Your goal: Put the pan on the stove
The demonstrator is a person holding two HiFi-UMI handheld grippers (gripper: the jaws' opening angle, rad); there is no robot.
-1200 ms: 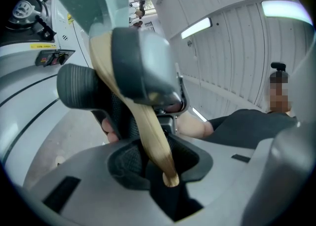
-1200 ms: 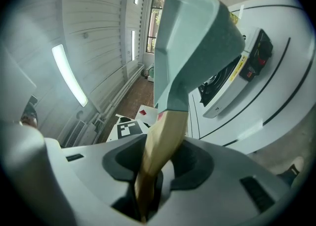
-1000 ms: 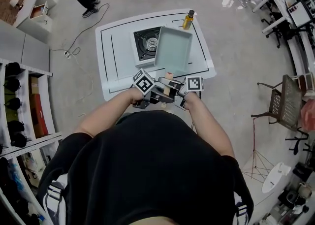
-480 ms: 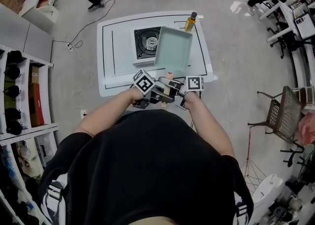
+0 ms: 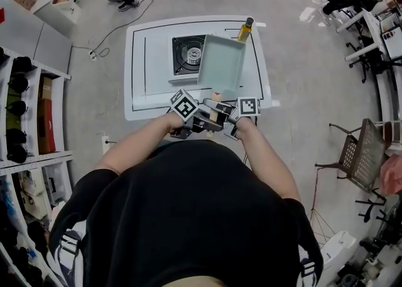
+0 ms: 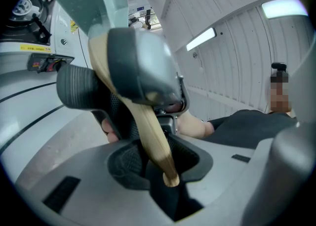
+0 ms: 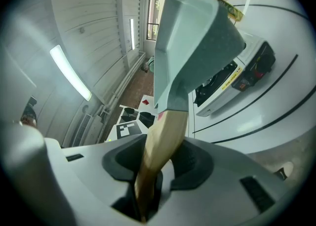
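Two claws, left gripper [image 6: 158, 157] and right gripper [image 7: 152, 170], both clenched on wooden handle [image 5: 215, 97] of pale green rectangular pan [image 5: 221, 63], pan just beyond them, overlapping right edge of portable gas stove [image 5: 187, 53] on white table [image 5: 141, 94].

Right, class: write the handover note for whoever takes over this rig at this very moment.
Left gripper: shut on the pan's tan wooden handle.
Right gripper: shut on the same handle.
Pale green rectangular pan: over the right side of the white single-burner gas stove on the white table; contact unclear.
Done: pan gripped, at the stove.
Left: centre it on the burner, set down, release. Mind the yellow oil bottle beyond it.
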